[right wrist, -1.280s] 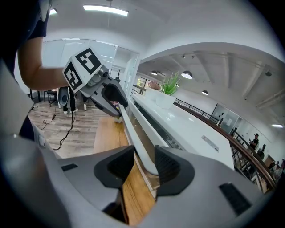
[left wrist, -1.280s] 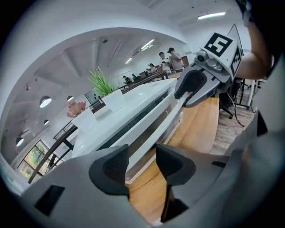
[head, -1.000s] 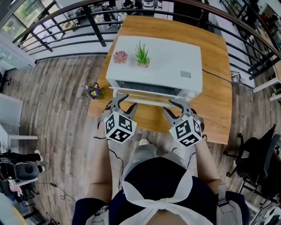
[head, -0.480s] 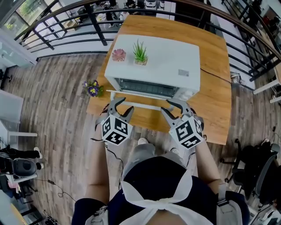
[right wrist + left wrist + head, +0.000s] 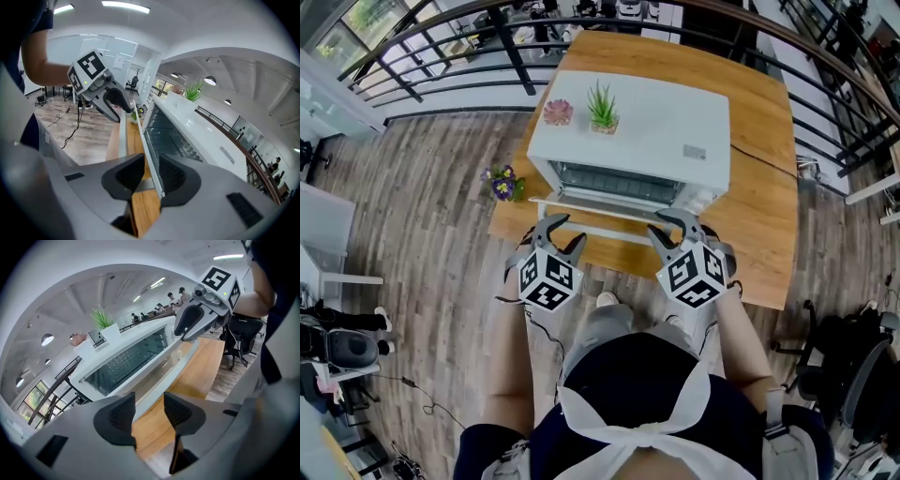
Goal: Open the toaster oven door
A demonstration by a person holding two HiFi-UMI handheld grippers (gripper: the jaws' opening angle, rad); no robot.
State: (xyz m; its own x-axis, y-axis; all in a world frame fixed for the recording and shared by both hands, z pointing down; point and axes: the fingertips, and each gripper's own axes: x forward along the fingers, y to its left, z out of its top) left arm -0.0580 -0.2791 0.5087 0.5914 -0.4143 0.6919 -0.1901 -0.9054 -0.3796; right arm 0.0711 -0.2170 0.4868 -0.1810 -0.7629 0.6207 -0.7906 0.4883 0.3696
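The toaster oven sits on a wooden table straight ahead of the person, and its glass door is tipped a little way out from the top, hinged along the bottom. A white handle runs across the door's upper edge. The right gripper is at the right-hand end of the door, its jaws drawn close together with the door's thin top rim between the pads and the handle just beside the outer jaw. The left gripper hangs near the handle's left end with its jaws a small way apart and nothing in them; only the table shows through the gap.

The door looks stiff and light, though its smooth painted rim may slip in a loose grip, and the glass calls for a gentle pull. The handle is probably the safest hold, drawn outward and down in an arc about the hinge. Two small potted plants stand on top and could tip if the oven is jerked
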